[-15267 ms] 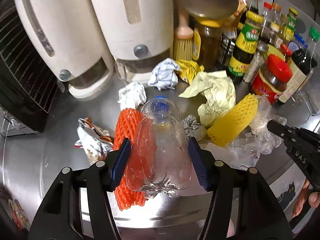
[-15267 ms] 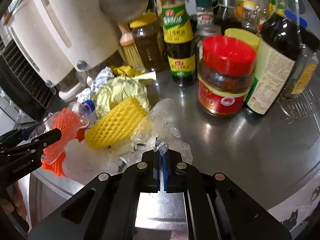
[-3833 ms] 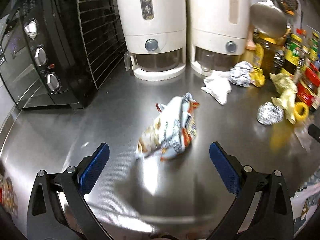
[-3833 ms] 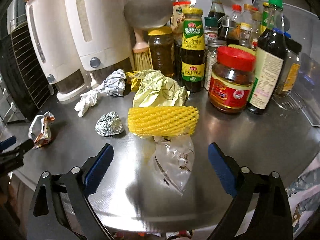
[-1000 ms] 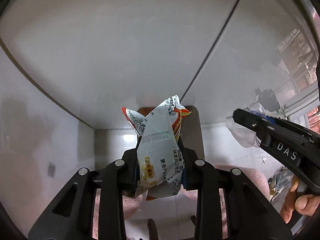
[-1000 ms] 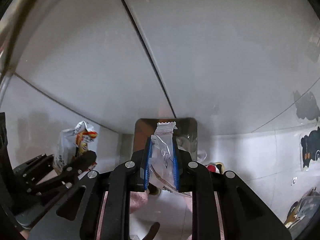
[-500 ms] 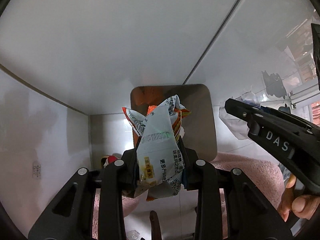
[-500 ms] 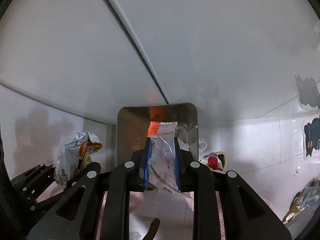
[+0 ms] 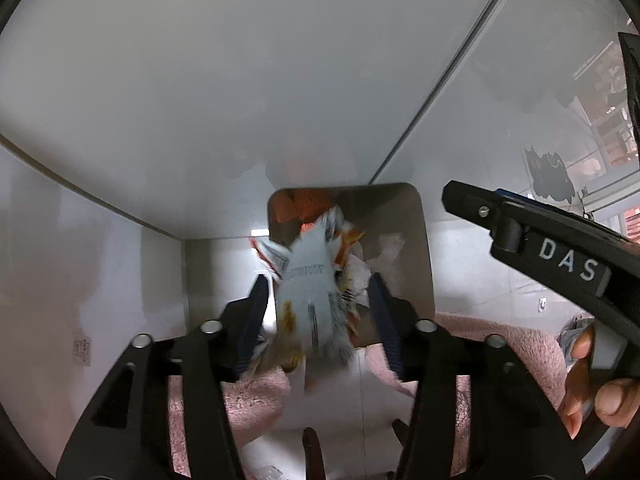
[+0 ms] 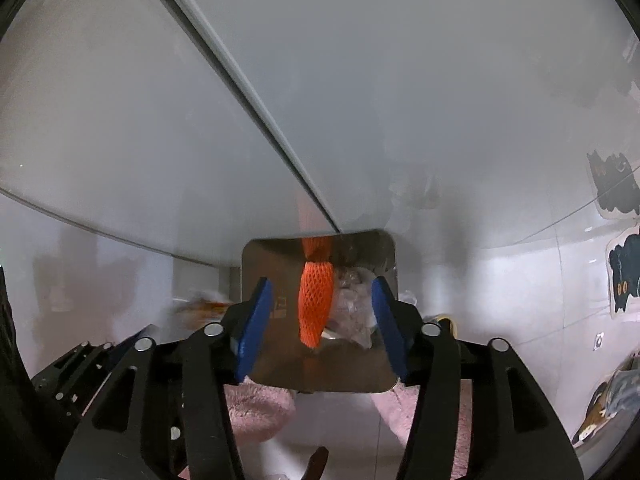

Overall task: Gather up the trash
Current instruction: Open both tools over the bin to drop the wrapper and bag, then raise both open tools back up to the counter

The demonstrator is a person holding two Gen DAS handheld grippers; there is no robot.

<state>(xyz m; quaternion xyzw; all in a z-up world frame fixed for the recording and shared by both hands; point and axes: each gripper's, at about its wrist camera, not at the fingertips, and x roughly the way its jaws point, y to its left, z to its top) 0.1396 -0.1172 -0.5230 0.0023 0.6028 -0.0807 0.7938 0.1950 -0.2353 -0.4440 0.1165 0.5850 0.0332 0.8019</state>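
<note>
Bin [image 10: 280,376], steel and open-topped, is seen directly below both grippers, with orange net [image 10: 316,304] and clear plastic inside. Left gripper [image 9: 318,312] has just been opening; the wrapper [image 9: 316,300], blurred, is seen loose between pads no longer pressing it, long axis toward the bin mouth. Right gripper [image 10: 320,320] has likewise just been opening and holds nothing. Release is judged under way.

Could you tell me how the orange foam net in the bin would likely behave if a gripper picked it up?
The orange foam net is open mesh, so probably very light and squashy. It stands on end against the bin, suggesting it springs back. It might snag neighbouring clear plastic.
</note>
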